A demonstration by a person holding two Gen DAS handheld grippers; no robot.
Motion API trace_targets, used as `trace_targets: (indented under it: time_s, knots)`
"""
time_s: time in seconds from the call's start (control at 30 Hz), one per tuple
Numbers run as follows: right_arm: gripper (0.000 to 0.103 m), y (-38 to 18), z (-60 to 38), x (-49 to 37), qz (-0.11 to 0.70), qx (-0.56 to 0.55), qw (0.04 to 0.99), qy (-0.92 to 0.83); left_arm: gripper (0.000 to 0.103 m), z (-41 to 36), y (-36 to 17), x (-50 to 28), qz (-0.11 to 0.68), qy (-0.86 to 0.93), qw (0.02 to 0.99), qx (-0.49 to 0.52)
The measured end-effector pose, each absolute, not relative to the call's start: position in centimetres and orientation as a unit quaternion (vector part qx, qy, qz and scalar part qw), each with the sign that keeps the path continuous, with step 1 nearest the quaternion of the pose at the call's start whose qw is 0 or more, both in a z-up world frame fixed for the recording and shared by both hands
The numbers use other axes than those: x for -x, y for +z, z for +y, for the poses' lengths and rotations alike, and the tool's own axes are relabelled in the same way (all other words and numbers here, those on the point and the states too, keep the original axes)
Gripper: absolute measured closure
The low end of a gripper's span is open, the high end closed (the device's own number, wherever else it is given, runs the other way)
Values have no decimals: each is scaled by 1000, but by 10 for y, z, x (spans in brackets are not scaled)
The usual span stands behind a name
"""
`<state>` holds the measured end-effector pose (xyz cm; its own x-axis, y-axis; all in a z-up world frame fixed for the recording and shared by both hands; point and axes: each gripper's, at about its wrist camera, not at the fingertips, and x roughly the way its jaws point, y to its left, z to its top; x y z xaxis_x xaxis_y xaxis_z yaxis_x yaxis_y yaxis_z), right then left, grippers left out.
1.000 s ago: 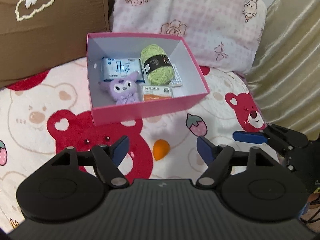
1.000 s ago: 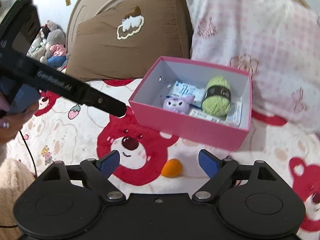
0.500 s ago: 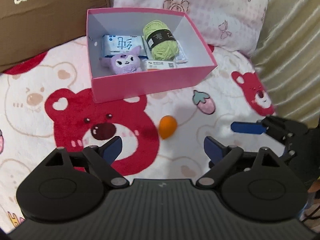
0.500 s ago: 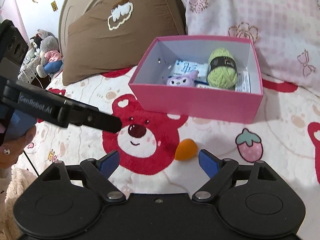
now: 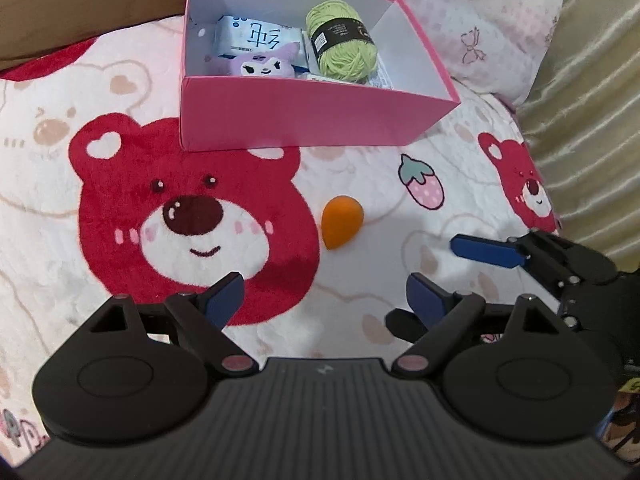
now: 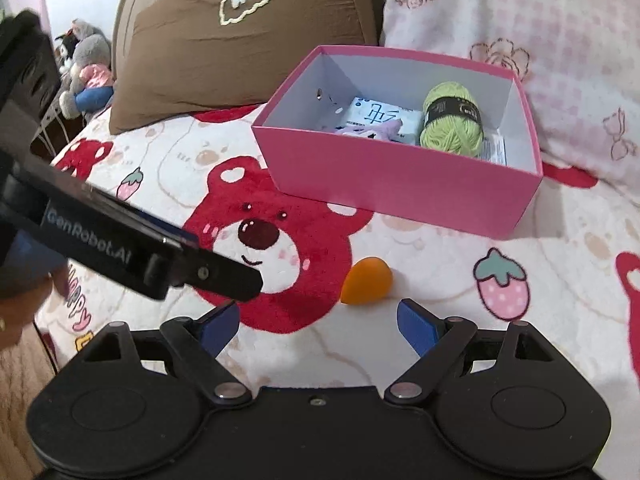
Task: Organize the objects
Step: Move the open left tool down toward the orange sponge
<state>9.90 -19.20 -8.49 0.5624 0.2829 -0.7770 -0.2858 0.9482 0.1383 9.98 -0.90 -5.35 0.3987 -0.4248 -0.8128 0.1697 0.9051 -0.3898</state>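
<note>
An orange teardrop sponge (image 5: 342, 222) lies on the bear-print blanket, just in front of the pink box (image 5: 312, 120). The box holds a green yarn ball (image 5: 342, 46), a purple plush (image 5: 264, 64) and a tissue pack (image 5: 256, 36). My left gripper (image 5: 324, 296) hovers open just short of the sponge, with nothing between its blue fingers. My right gripper (image 6: 318, 324) is also open and empty, with the sponge (image 6: 366, 280) just beyond its fingertips. In the right wrist view the box (image 6: 400, 184) sits behind the sponge, and the left gripper's black body (image 6: 120, 248) crosses the left side.
A brown pillow (image 6: 240, 40) and a pink patterned pillow (image 6: 540, 40) lean behind the box. Stuffed toys (image 6: 84, 72) sit far left beyond the bed edge. Gold fabric (image 5: 592, 100) rises along the right side. The right gripper's blue finger (image 5: 486, 250) reaches in from the right.
Both grippers have sunk toward the blanket and come closer to the orange sponge. The left jaws stand wider than a second ago.
</note>
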Motion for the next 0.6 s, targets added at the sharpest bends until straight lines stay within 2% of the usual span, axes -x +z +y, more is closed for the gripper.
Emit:
trace_targets:
  time_s: [0.17, 0.6]
  knots:
    - [14, -110, -192, -85, 391, -3, 902, 185, 11, -7, -60, -96, 485, -182, 847, 119]
    - [15, -163, -188, -103, 391, 36, 903, 178, 11, -11, -96, -106, 449, -195, 863, 127]
